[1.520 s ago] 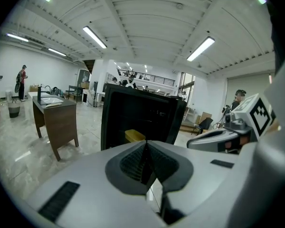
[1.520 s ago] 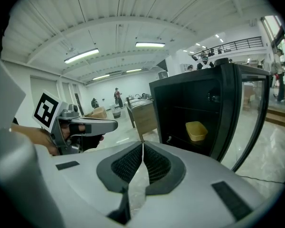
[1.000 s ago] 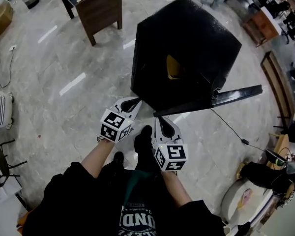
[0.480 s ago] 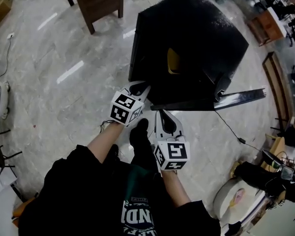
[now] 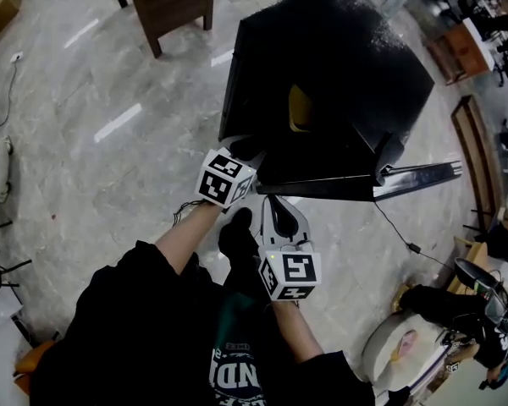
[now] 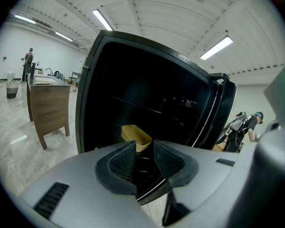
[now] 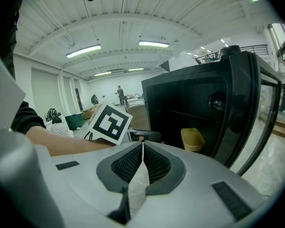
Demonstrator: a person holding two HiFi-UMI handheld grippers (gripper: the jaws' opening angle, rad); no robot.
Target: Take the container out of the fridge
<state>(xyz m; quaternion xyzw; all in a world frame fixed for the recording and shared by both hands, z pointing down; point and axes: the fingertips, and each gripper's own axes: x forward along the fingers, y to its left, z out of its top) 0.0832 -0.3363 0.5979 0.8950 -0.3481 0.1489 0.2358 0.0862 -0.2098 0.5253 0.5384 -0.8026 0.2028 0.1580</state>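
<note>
- Head view: fridge (image 5: 322, 83) stands open, its door (image 5: 415, 176) swung wide.
- Yellow container (image 5: 298, 108) sits inside the fridge.
- My left gripper (image 5: 242, 150), at the fridge's front edge, is opening its jaws, nothing between them.
- My right gripper (image 5: 279, 216), just before the fridge, is closed and empty.

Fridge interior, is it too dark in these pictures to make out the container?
Head view: interior near black, yet the yellow container stands out; left gripper view: shelves barely show, container plain; right gripper view: container clear, fridge edges bowed by the lens.
</note>
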